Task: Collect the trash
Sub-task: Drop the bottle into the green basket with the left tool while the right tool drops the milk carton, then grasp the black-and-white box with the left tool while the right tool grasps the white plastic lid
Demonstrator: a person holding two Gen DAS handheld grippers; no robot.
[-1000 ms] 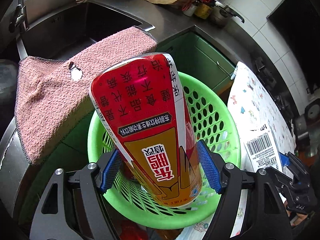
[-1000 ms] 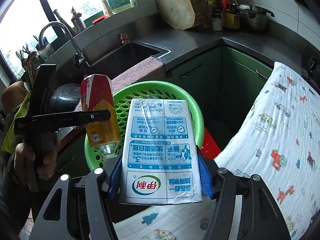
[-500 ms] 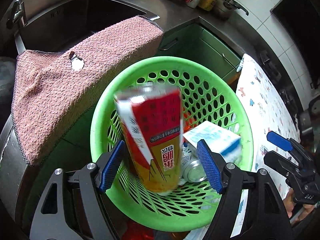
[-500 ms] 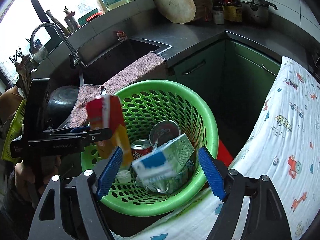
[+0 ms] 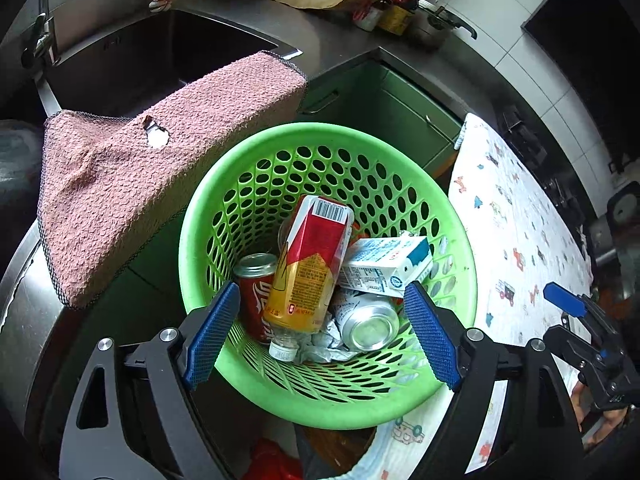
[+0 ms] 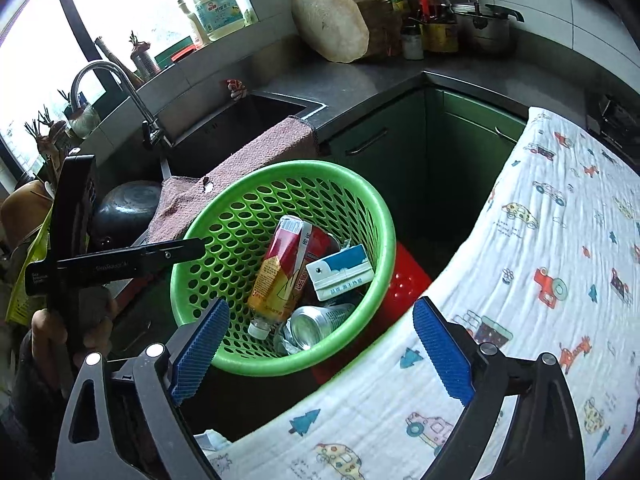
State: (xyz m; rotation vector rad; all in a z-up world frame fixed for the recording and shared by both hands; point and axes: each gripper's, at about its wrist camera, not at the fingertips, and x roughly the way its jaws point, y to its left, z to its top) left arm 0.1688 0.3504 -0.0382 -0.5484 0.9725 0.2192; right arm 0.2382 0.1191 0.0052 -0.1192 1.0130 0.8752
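Green basket (image 5: 192, 240): bottle (image 5: 308, 268), carton (image 5: 386, 266), 2 cans.

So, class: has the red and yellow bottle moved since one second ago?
Yes. The red and yellow bottle was shut in the left tongs above the green basket; now it lies inside, cap down, beside the milk carton.

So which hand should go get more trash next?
Probably the right gripper. Both grippers are open and empty, but the right one hangs beside the patterned cloth, while the left gripper hangs over the green basket. No loose trash shows outside the basket.
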